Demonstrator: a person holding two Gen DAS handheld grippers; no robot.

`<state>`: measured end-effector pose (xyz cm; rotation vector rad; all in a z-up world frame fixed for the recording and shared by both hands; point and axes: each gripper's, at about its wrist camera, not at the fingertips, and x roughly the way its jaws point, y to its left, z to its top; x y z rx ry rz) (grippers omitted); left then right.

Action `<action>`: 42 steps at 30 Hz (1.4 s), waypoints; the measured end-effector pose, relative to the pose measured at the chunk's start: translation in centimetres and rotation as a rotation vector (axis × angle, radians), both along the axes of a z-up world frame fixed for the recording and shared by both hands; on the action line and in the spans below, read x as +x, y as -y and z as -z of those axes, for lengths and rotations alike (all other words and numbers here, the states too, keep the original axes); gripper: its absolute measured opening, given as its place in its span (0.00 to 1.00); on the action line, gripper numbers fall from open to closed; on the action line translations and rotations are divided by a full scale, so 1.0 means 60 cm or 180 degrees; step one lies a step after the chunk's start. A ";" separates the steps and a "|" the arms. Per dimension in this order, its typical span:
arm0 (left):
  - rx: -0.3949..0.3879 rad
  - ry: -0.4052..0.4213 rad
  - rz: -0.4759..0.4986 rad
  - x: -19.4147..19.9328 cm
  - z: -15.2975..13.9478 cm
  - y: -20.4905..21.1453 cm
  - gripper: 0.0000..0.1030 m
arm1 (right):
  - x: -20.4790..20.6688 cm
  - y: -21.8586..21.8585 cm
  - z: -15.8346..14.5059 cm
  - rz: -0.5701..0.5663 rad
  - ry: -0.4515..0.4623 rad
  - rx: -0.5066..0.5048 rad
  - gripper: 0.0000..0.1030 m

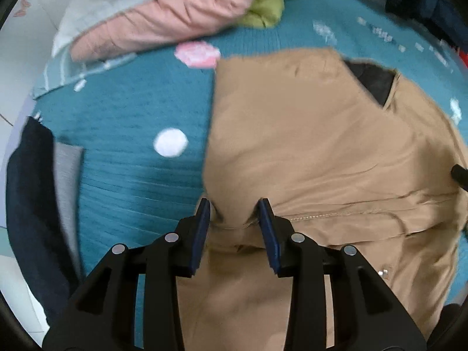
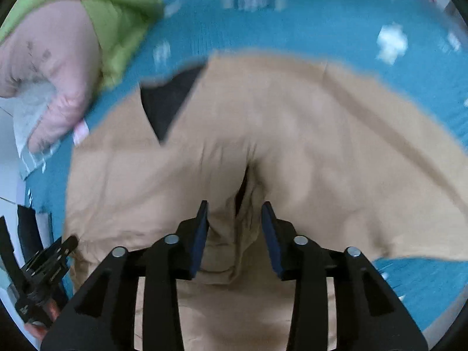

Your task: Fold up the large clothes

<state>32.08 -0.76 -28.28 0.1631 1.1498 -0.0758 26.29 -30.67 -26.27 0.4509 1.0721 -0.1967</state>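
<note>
A tan jacket [image 1: 321, 152] with a black lining [image 1: 371, 82] at the collar lies on a teal bedspread [image 1: 125, 122]. My left gripper [image 1: 235, 204] is open, its jaws either side of a bunched tan edge near the zipper [image 1: 316, 216]. In the right wrist view the same tan jacket [image 2: 292, 134] fills the middle, its black lining [image 2: 169, 102] at upper left. My right gripper [image 2: 234, 206] is open over a raised fold of the jacket. The left gripper [image 2: 49, 266] shows at the lower left edge there.
A pink padded garment [image 1: 163, 17] and a green one [image 1: 266, 5] lie at the far side of the bed; both show in the right wrist view too, pink [image 2: 52, 67] and green [image 2: 117, 8]. A dark and grey garment [image 1: 38, 204] hangs at the left bed edge.
</note>
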 end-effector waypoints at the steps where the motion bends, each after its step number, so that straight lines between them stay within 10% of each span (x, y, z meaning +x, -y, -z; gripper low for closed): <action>1: 0.0000 0.0074 0.0012 -0.004 -0.012 -0.002 0.34 | -0.008 0.004 -0.015 0.0040 0.0126 -0.0013 0.36; 7: -0.0243 0.0185 0.0027 0.001 -0.059 -0.004 0.33 | 0.000 -0.035 -0.012 -0.0341 0.0138 -0.0032 0.17; 13: -0.0121 -0.0406 0.0153 0.045 0.077 0.018 0.19 | 0.024 -0.052 0.096 -0.0358 -0.0484 0.0009 0.07; 25: -0.0061 -0.0081 0.0226 0.026 0.070 0.019 0.17 | 0.022 -0.052 0.096 -0.0297 -0.0382 0.0141 0.06; 28: -0.0045 -0.0011 0.0235 0.015 0.048 0.028 0.20 | 0.008 -0.034 0.068 -0.0216 -0.0219 0.0333 0.11; 30: 0.0024 0.0061 0.0261 0.007 0.031 0.039 0.43 | -0.001 -0.028 0.047 -0.0170 -0.0108 0.0332 0.12; 34: -0.0037 0.0245 0.0314 -0.014 -0.010 0.057 0.68 | -0.023 -0.013 0.011 -0.0001 0.0110 0.0178 0.78; 42: -0.0069 0.0359 0.0483 -0.038 -0.053 0.117 0.69 | -0.052 0.023 -0.006 0.0188 0.0200 0.0203 0.83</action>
